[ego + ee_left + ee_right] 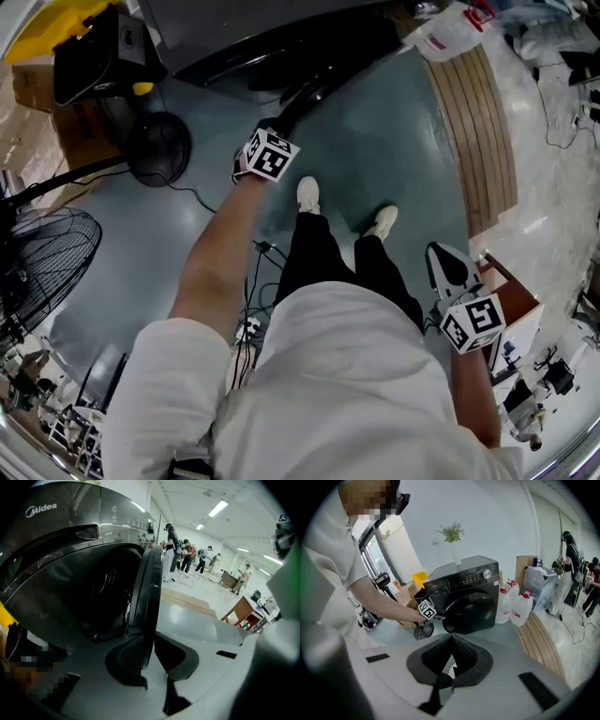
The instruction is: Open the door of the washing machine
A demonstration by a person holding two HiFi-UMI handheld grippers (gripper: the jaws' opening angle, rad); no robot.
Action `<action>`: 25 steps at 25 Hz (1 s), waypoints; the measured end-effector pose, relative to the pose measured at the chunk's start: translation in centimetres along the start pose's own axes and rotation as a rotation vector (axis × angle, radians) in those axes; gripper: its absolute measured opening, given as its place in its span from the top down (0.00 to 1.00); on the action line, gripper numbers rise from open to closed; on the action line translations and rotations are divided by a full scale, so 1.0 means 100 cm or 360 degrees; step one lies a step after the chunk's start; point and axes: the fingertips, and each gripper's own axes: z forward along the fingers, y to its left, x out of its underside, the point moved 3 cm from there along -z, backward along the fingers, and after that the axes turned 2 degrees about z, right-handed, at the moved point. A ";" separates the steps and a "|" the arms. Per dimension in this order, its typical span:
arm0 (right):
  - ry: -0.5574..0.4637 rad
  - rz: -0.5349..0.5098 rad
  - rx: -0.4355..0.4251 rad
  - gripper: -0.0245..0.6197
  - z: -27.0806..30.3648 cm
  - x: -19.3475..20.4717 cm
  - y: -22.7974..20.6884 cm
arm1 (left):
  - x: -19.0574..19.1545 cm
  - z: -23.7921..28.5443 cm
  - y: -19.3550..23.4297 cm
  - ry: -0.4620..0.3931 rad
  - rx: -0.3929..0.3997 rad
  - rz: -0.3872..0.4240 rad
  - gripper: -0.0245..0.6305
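The dark grey washing machine (281, 37) stands at the top of the head view, its round door (147, 592) swung partly out from the drum opening (110, 604). My left gripper (298, 101) reaches out to the door's free edge. In the left gripper view the door's rim runs between the two jaws, which are shut on it. In the right gripper view the machine (464, 595) and the door (471, 613) are seen from the front, with my left gripper (437, 616) at the door's left side. My right gripper (448, 267) hangs by my right leg, shut and holding nothing.
A floor fan (47, 262) and a round black base (157, 148) stand to the left of the machine. Cables (253, 281) lie by my feet. A wooden platform (483, 141) runs along the right, with white jugs (520, 609) beside the machine. People (187, 557) stand far off.
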 end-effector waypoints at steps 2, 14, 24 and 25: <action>-0.0012 -0.0010 -0.0027 0.95 -0.003 0.001 -0.008 | 0.001 0.000 -0.012 0.0009 -0.0013 -0.0010 0.86; -0.0011 -0.0022 -0.0148 0.95 -0.041 0.034 -0.090 | 0.000 0.012 -0.095 0.0054 -0.0152 -0.0273 0.86; -0.0032 -0.0001 -0.0177 0.95 -0.072 0.064 -0.134 | -0.014 0.029 -0.174 0.0063 -0.0177 -0.0427 0.86; -0.0032 0.0000 -0.0174 0.95 -0.076 0.068 -0.139 | -0.016 0.032 -0.184 0.0068 -0.0171 -0.0435 0.86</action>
